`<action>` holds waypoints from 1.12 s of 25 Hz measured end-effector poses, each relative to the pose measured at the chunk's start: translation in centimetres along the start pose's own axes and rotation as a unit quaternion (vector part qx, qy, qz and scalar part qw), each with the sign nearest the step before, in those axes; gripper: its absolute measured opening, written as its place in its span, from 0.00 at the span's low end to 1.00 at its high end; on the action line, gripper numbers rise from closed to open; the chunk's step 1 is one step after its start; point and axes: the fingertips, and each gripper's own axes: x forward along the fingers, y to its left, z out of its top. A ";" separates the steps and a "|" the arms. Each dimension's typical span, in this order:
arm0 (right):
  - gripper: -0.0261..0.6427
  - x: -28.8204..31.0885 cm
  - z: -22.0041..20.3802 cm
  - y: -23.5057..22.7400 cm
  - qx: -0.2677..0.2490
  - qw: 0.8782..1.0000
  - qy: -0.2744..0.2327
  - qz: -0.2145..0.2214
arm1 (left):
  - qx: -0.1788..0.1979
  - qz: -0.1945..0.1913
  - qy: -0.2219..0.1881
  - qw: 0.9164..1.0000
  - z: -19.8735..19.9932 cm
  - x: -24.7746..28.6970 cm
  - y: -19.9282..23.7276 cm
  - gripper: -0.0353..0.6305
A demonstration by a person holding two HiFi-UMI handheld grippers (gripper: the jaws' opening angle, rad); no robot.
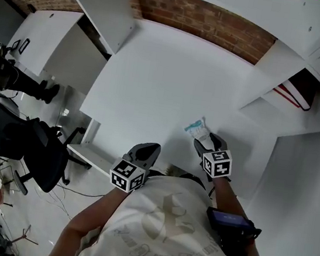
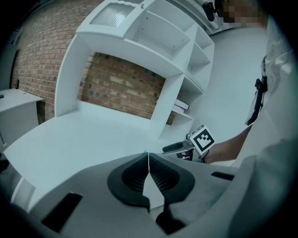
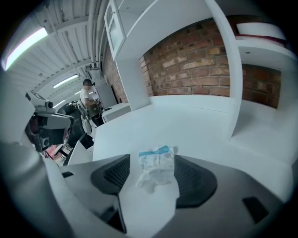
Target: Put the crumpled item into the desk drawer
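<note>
At lower left of the head view, a black office chair [image 1: 41,152] stands on the floor beside the white counter [image 1: 154,82]. Left claw [image 1: 147,150] is near the counter's front edge, jaws fully together, nothing between them. Right of it, the crumpled item [image 1: 197,127] (a white packet with a blue band) sits at the counter's right-hand part. Right claw [image 1: 209,144] is directly behind it, jaws spread wide. Its own view shows the packet between the pads, unclamped, with a gap on the left. At far right, a shelf [image 1: 280,112] carries a red-trimmed flat object [image 1: 298,93].
</note>
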 end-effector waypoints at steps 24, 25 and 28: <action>0.55 4.9 -2.0 -1.2 -0.122 0.972 0.195 0.043 | -0.042 0.061 -0.021 0.997 -1.2 -3.1 2.6 0.09; 0.55 5.1 -2.1 -1.3 -0.123 0.970 0.203 0.042 | -0.043 0.063 -0.022 0.997 -1.3 -3.3 2.7 0.09; 0.55 5.7 -2.8 -1.3 -0.124 0.966 0.225 0.040 | -0.046 0.070 -0.024 0.996 -1.6 -4.0 2.9 0.09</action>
